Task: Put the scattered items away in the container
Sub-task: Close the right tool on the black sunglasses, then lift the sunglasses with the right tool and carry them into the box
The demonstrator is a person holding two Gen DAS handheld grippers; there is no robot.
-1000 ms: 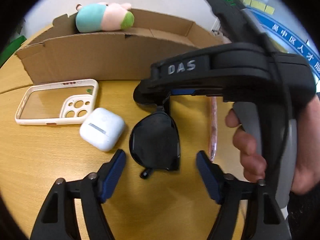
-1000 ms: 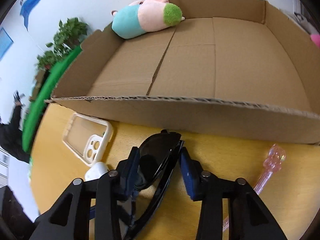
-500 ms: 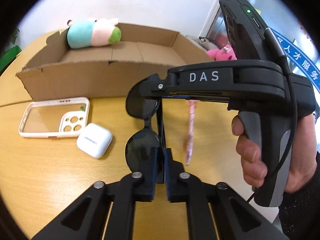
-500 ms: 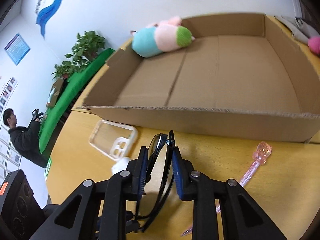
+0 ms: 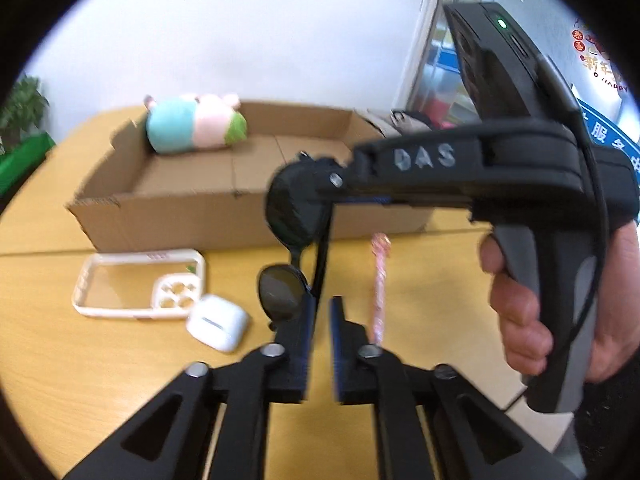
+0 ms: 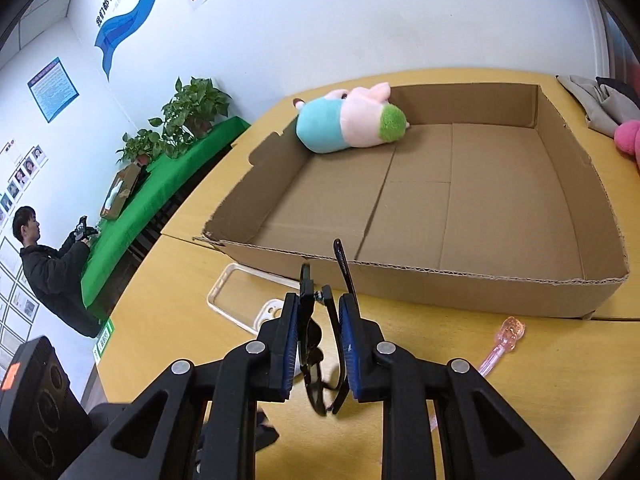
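On yellow table (image 6: 420,344), cardboard box (image 6: 440,280).

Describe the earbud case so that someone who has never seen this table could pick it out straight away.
Start from the big shallow cardboard box on the yellow wooden table. In front of its near wall lies a cream phone case; the earbud case sits at that case's camera-cutout corner, left of the sunglasses held in the air. It is the only small, solid white, rounded block there.

White letters "DAS" stand on the black body of the right gripper (image 5: 320,200) at centre right. Chinese characters on the blue wave wall banner (image 6: 124,12), upper left, are too small to read.
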